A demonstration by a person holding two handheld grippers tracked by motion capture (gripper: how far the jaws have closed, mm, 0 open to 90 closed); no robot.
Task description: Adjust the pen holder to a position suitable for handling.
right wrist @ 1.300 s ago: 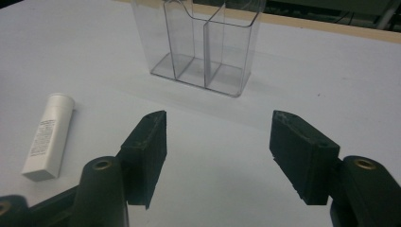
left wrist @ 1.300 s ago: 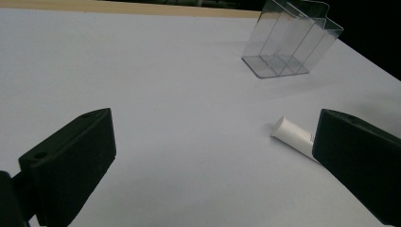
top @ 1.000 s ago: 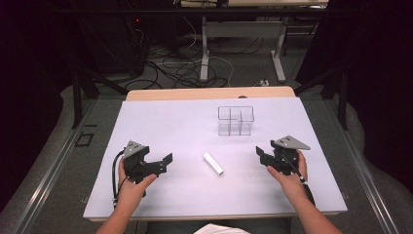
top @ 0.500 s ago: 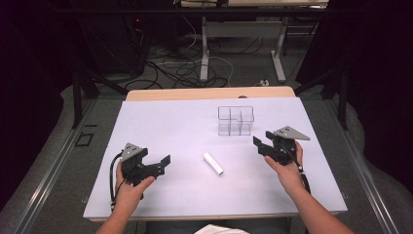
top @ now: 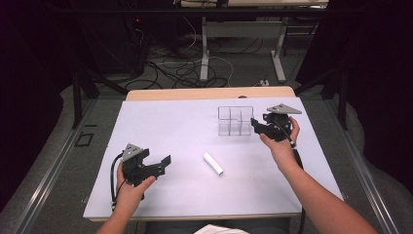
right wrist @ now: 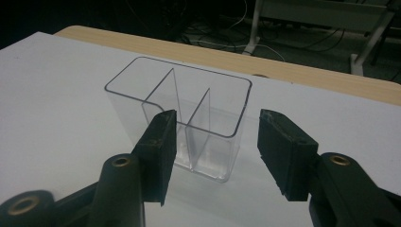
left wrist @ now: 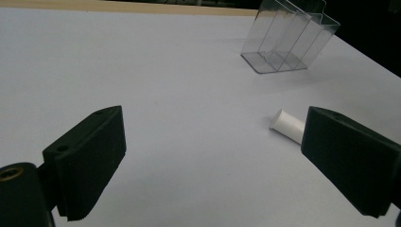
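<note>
The right tongs, half-spread, narrowing and grasping nothing, approach the clear plastic divided box at upper right of the white counter, apparently to grip its near wall next, while the left tongs, released, wait beside the small white cylinder.

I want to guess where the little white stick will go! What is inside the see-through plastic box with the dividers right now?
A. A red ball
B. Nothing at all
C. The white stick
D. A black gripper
B: in the right gripper view the clear plastic divided box has bare compartments, while the small white cylinder lies apart from it on the white table in the high view.
</note>
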